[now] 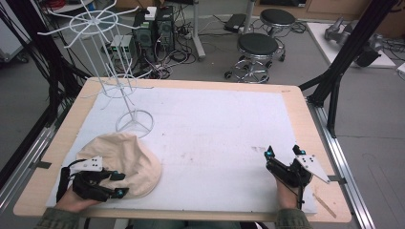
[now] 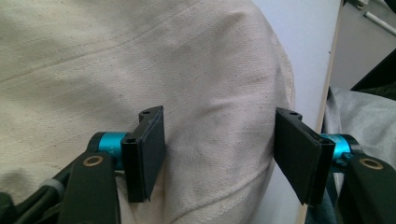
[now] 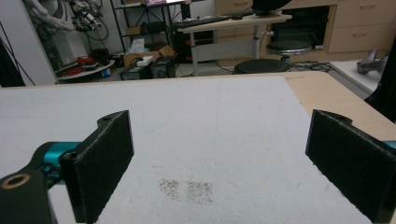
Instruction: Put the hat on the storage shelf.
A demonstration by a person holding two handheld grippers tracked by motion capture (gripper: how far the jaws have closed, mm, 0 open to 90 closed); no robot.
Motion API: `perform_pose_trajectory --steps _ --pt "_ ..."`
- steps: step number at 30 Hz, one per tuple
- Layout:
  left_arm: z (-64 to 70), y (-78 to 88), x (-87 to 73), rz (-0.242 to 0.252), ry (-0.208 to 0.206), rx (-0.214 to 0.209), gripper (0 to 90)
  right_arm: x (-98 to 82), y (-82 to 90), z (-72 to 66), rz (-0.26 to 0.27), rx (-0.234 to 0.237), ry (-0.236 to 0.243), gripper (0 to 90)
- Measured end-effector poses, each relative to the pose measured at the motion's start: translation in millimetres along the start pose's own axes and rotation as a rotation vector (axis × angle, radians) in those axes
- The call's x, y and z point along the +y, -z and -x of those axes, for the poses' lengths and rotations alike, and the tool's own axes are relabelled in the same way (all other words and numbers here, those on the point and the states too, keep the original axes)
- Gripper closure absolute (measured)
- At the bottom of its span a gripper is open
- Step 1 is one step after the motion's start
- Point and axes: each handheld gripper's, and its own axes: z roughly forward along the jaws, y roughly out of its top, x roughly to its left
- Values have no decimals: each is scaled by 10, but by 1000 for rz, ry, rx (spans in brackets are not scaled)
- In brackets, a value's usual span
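Cream canvas hat, soft, rounded

No text, label, brand, number or sign can be read anywhere. Any print on the distant equipment in the background is too small and blurred to make out.

Grey floor, two black stools, tangled cables, wooden desk

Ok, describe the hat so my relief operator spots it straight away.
Start at the white mat covering the table, then go to its near left corner, in front of the wire rack. The cream cloth hat lies there, soft and rounded, at the left gripper.
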Motion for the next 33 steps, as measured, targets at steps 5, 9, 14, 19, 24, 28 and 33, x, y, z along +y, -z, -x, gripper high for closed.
perform_pose_trajectory --steps 5,9,14,19,24,28,33 --pt "-8 -4 6 -8 12 -48 473 -2 -3 0 0 -2 -2 66" --pt "27 11 6 16 -30 -111 690 0 1 -1 1 -3 -1 65" --pt "92 23 39 43 -82 -117 768 1 7 -3 4 -4 -7 66" --pt "137 5 70 54 -109 -103 796 3 5 6 6 -4 -6 65" --pt "155 7 78 54 -124 -94 797 4 5 9 7 -4 -7 66" --pt "181 18 99 59 -148 -68 799 6 10 8 6 -4 -9 66" --pt "229 127 153 118 -184 -71 802 5 7 12 6 -2 -9 65"
